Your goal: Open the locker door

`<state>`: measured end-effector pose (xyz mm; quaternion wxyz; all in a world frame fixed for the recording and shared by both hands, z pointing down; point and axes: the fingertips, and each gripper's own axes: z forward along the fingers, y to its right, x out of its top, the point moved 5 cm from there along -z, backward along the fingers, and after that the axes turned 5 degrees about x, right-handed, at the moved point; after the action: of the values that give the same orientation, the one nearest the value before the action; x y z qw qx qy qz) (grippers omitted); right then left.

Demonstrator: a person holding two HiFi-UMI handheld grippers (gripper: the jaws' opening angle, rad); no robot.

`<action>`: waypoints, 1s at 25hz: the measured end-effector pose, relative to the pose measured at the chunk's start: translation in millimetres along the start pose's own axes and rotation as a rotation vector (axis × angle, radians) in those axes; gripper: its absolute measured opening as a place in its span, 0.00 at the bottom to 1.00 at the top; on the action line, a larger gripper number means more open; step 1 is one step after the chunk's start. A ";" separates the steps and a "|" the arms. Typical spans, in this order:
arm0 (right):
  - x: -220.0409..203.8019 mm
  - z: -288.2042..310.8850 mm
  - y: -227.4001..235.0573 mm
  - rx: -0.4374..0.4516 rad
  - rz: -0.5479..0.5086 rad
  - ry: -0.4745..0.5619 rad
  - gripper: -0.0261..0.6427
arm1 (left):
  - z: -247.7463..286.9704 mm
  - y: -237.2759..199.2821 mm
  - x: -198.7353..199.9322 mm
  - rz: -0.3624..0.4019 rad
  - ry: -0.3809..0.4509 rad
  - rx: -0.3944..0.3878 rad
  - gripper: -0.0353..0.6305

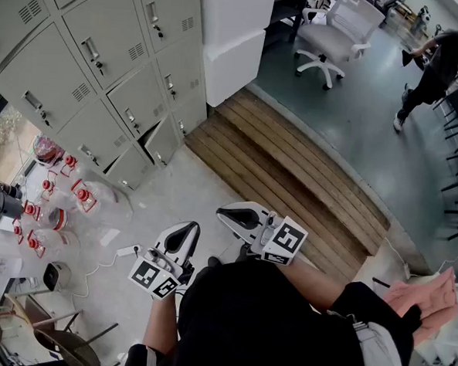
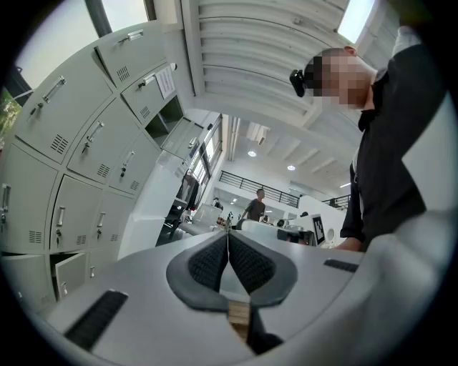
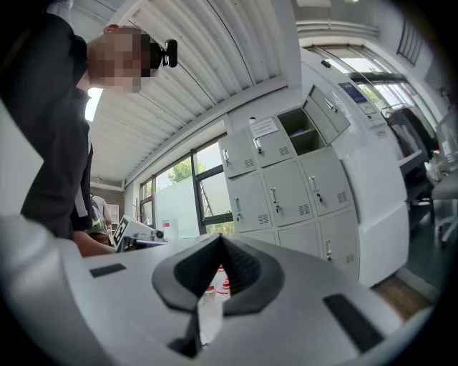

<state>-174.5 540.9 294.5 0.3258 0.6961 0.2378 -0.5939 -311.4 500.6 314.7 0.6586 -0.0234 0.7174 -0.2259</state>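
Note:
A bank of grey metal lockers (image 1: 89, 61) fills the upper left of the head view, each door with a small handle. One low door (image 1: 160, 142) stands slightly ajar. My left gripper (image 1: 191, 227) and right gripper (image 1: 222, 211) hover side by side over the floor, well short of the lockers, both shut and empty. In the left gripper view the lockers (image 2: 79, 164) rise at the left, and the pads (image 2: 212, 261) meet at the tip. The right gripper view shows the lockers (image 3: 283, 189) ahead, with one upper compartment (image 3: 304, 132) open.
Several red-capped bottles (image 1: 54, 199) stand on the floor left of the lockers, near a power strip (image 1: 126, 250). A white pillar (image 1: 234, 39), a wooden floor strip (image 1: 292, 167) and an office chair (image 1: 335, 34) lie to the right. A person (image 1: 437, 67) stands far right.

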 end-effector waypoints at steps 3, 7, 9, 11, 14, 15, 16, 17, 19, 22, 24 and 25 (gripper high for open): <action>-3.3 14.5 -2.9 -0.016 -0.001 -0.005 0.06 | -7.2 -11.2 4.8 -0.007 0.011 -0.027 0.08; -9.1 20.7 -7.1 -0.049 -0.013 0.000 0.06 | -16.2 -23.3 -2.0 -0.013 -0.006 -0.052 0.08; -10.6 19.0 -4.7 -0.070 -0.019 -0.003 0.06 | -15.1 -28.0 -2.1 -0.014 -0.005 -0.065 0.08; -9.7 15.6 -0.2 -0.097 -0.024 -0.013 0.06 | -10.9 -31.2 1.2 -0.015 0.002 -0.083 0.08; -6.9 12.6 4.6 -0.140 -0.037 -0.027 0.06 | -7.5 -35.8 5.8 -0.016 0.006 -0.105 0.08; -5.8 12.0 6.2 -0.155 -0.046 -0.029 0.06 | -7.2 -37.5 6.6 -0.015 0.007 -0.110 0.08; -4.2 11.6 8.6 -0.170 -0.057 -0.028 0.06 | -7.2 -39.5 7.1 -0.016 0.009 -0.113 0.08; -2.2 11.3 11.3 -0.182 -0.066 -0.021 0.06 | -7.6 -42.0 6.9 -0.021 0.012 -0.114 0.08; 2.6 9.0 14.6 -0.197 -0.077 -0.004 0.06 | -9.1 -45.3 2.6 -0.045 0.008 -0.113 0.08; 9.3 2.5 20.4 -0.233 -0.101 -0.024 0.06 | -7.1 -44.2 -8.6 -0.094 -0.011 -0.128 0.08; 12.5 0.1 30.8 -0.259 -0.110 -0.037 0.06 | -3.0 -49.4 -13.4 -0.109 -0.016 -0.133 0.08; 13.7 -0.9 36.4 -0.271 -0.109 -0.035 0.06 | -0.9 -54.3 -14.7 -0.113 -0.016 -0.130 0.08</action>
<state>-145.3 516.3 287.3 0.3880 0.6212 0.3476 -0.5854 -324.7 457.1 347.8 0.6476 -0.1083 0.7228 -0.2154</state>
